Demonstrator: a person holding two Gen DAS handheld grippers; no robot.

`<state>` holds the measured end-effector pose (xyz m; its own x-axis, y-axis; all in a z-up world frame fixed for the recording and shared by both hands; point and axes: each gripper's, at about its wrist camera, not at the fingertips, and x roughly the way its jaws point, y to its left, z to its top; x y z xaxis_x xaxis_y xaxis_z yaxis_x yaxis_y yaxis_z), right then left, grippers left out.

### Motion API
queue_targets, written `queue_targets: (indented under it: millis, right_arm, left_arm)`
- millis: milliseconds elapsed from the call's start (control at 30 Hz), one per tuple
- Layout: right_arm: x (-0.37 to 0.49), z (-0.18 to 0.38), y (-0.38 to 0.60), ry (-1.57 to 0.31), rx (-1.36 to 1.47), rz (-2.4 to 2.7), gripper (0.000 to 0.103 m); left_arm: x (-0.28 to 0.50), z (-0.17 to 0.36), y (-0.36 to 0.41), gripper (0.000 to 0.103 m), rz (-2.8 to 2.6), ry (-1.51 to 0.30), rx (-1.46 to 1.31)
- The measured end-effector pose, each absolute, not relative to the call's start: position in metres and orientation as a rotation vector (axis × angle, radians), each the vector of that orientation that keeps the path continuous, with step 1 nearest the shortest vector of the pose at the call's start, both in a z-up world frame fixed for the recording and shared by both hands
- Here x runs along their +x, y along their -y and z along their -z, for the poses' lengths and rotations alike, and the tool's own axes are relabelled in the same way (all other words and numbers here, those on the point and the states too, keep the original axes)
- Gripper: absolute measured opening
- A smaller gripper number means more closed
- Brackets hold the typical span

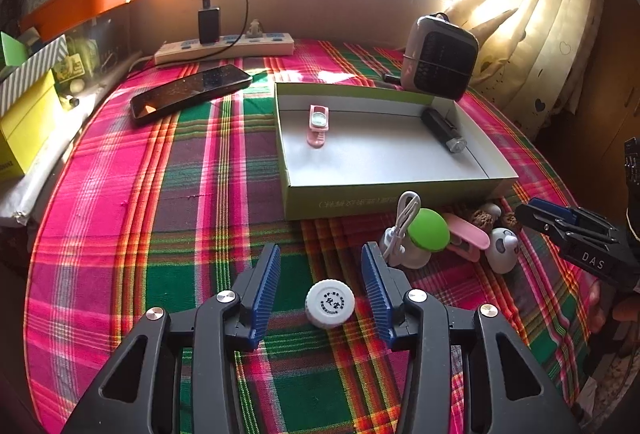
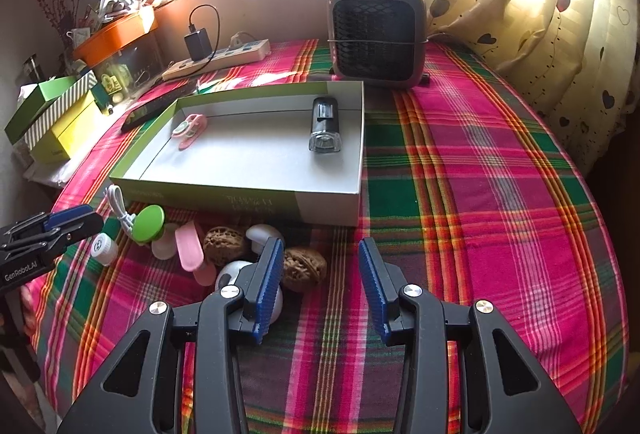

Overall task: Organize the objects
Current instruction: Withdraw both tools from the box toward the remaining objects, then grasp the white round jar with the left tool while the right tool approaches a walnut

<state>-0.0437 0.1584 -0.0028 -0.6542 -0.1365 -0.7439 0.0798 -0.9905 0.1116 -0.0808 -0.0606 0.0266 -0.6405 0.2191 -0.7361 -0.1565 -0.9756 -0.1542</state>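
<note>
A shallow green box point(image 1: 384, 196) point(image 2: 240, 196) lies open on the plaid cloth. It holds a pink magnifier point(image 1: 318, 124) point(image 2: 190, 130) and a black flashlight point(image 1: 442, 130) point(image 2: 325, 126). My left gripper point(image 1: 320, 274) is open, its jaws either side of a white bottle cap point(image 1: 330, 303) point(image 2: 103, 248) on the cloth, apart from it. In front of the box lie a green-topped mushroom light point(image 1: 428, 230) point(image 2: 149, 224), a white cable point(image 1: 404, 214), a pink clip point(image 1: 466, 234) point(image 2: 189, 246), two walnuts point(image 2: 224, 240) and a white mushroom figure point(image 1: 503, 244). My right gripper point(image 2: 320, 262) is open and empty beside the walnuts.
A small heater point(image 1: 440, 56) point(image 2: 378, 34) stands behind the box. A phone point(image 1: 190, 92) and a power strip point(image 1: 224, 50) with a charger lie at the back left. Yellow and striped boxes point(image 1: 24, 114) sit at the left edge. A curtain point(image 2: 540, 34) hangs at the right.
</note>
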Motion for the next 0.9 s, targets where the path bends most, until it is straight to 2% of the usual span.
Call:
queue_targets:
  millis: [100, 467, 900]
  right_arm:
    - [-0.044, 0.006, -0.158, 0.110, 1.255, 2.732, 0.044]
    - [-0.050, 0.011, -0.153, 0.112, 1.272, 2.680, 0.044]
    - [-0.046, 0.018, -0.147, 0.017, 1.299, 2.698, 0.044]
  left_arm:
    - [-0.078, -0.022, 0.060, 0.043, -2.656, 0.105, -1.234]
    - [-0.076, -0.013, 0.061, 0.044, -2.635, 0.120, -1.275]
    - [-0.078, -0.006, 0.060, 0.044, -2.625, 0.114, -1.307]
